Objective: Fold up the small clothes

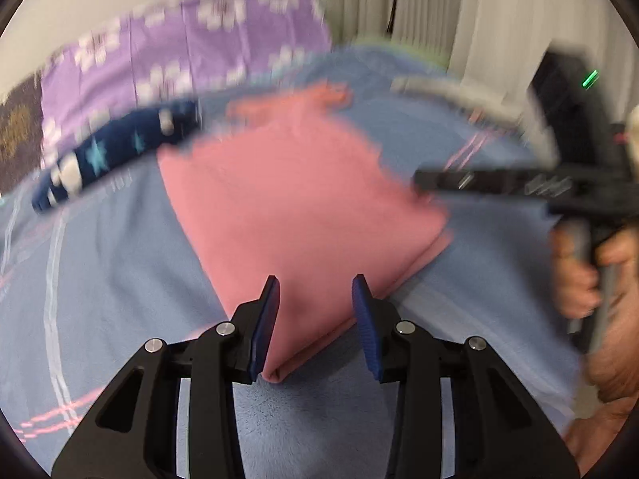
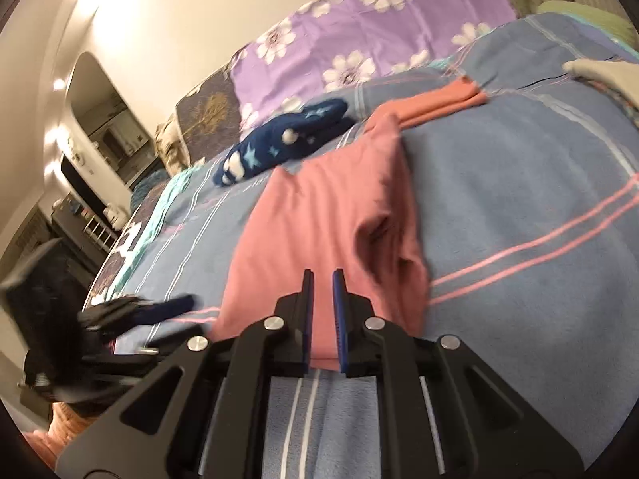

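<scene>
A pink garment (image 1: 295,199) lies folded on the blue striped blanket (image 1: 100,279). My left gripper (image 1: 315,287) is open, its blue pads either side of the garment's near corner, just above it. In the right wrist view the pink garment (image 2: 319,219) lies lengthwise ahead, with a raised crumple on its right side. My right gripper (image 2: 322,275) has its jaws a narrow gap apart over the garment's near edge; cloth shows between the pads, but whether it is pinched I cannot tell. The right gripper also shows blurred in the left wrist view (image 1: 431,183), at the garment's right edge.
A dark blue garment with stars (image 1: 108,155) lies beyond the pink one, also in the right wrist view (image 2: 279,143). A purple flowered sheet (image 2: 359,40) covers the bed's far end. A pale cloth (image 2: 599,72) lies far right. Curtains (image 1: 439,8) hang behind.
</scene>
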`<move>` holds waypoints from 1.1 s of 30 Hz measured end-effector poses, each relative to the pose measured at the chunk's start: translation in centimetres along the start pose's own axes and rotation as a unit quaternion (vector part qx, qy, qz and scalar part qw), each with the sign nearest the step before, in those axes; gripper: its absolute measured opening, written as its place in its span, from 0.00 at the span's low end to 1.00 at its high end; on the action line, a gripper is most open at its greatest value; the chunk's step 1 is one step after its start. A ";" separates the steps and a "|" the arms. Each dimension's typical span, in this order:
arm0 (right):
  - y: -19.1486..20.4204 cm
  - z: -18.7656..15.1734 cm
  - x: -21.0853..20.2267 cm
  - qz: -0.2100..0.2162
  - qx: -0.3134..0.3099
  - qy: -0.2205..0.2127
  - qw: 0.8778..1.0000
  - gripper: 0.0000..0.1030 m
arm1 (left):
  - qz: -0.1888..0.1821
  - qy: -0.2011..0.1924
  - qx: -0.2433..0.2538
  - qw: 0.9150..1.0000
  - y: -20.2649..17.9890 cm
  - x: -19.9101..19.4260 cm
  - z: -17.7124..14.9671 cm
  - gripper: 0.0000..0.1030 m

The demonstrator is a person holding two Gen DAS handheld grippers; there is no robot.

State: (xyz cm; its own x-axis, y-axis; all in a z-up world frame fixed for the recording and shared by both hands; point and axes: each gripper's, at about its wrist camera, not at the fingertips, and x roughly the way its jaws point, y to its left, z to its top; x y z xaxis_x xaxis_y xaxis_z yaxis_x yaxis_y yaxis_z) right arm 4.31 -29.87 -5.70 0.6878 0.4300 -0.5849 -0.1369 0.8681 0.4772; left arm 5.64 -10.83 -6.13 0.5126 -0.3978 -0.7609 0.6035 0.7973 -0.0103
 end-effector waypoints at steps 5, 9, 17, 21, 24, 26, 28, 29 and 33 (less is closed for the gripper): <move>-2.7 -1.7 2.4 -0.037 0.006 0.055 0.998 0.05 | 0.001 0.006 -0.002 1.000 0.1 1.2 -1.8 0.39; -2.2 -1.8 2.3 -0.055 -0.020 0.062 0.996 0.05 | -0.006 0.009 -0.001 1.000 0.2 1.0 -1.8 0.39; 1.5 0.8 0.8 -0.066 -0.102 0.060 0.991 0.15 | -0.001 -0.049 -0.017 0.999 1.8 -1.8 2.1 0.39; 2.2 3.3 1.2 -0.054 -0.131 0.041 0.989 0.15 | 0.003 -0.038 -0.034 0.999 2.9 0.3 3.5 0.45; 0.9 3.9 3.3 -0.033 -0.119 0.051 0.991 0.16 | 0.012 0.014 -0.026 0.999 2.9 3.5 2.2 0.54; -1.4 3.2 5.8 -0.114 -0.109 0.078 0.984 0.16 | 0.031 -0.001 0.000 1.000 2.1 4.0 1.0 0.56; -2.9 2.6 6.0 -0.094 -0.091 0.067 0.989 0.09 | 0.026 0.003 0.006 1.000 1.9 3.7 1.0 0.56; -3.1 2.7 5.5 -0.085 -0.082 0.065 0.991 0.09 | 0.025 0.004 0.007 1.000 2.0 3.5 0.9 0.57; -1.3 2.7 4.8 -0.121 -0.126 0.072 0.982 0.11 | 0.018 0.010 0.002 1.000 2.5 2.6 1.5 0.56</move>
State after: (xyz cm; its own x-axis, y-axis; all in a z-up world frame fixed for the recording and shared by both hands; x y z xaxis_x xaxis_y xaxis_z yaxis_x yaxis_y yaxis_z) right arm 9.67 -29.56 -7.37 0.6170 0.2178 -0.7562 -0.1658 0.9753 0.1457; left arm 9.41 -10.56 -7.19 0.5217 -0.3600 -0.7735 0.5880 0.8086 0.0202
